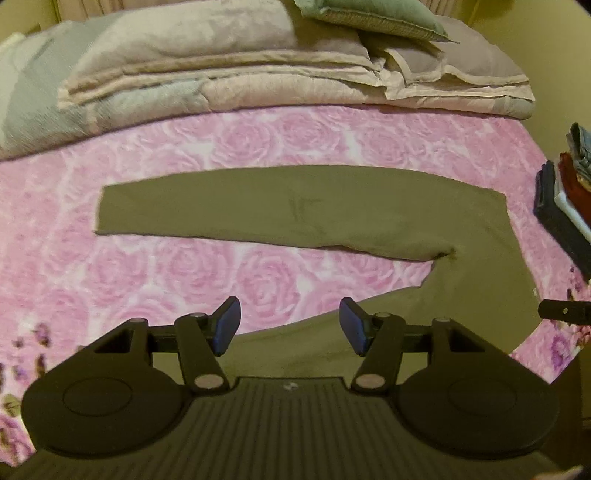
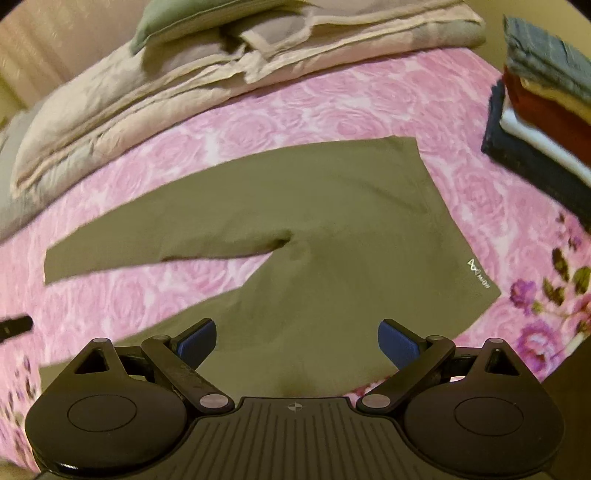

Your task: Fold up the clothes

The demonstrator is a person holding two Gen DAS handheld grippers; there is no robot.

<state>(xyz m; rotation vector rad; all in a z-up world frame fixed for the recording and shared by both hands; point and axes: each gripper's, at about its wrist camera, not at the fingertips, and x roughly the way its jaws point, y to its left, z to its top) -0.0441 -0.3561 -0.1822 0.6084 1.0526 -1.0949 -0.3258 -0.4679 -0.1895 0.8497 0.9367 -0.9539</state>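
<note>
Olive green leggings lie flat on the pink rose bedspread, legs spread apart and pointing left, waistband to the right. In the right wrist view the leggings show a small white logo near the waistband. My left gripper is open and empty, above the near leg. My right gripper is open and empty, above the near leg close to the waist. The tip of the right gripper shows at the right edge of the left wrist view.
A folded beige and grey comforter and a green pillow lie along the back of the bed. A stack of folded clothes sits at the right. The bedspread surrounds the leggings.
</note>
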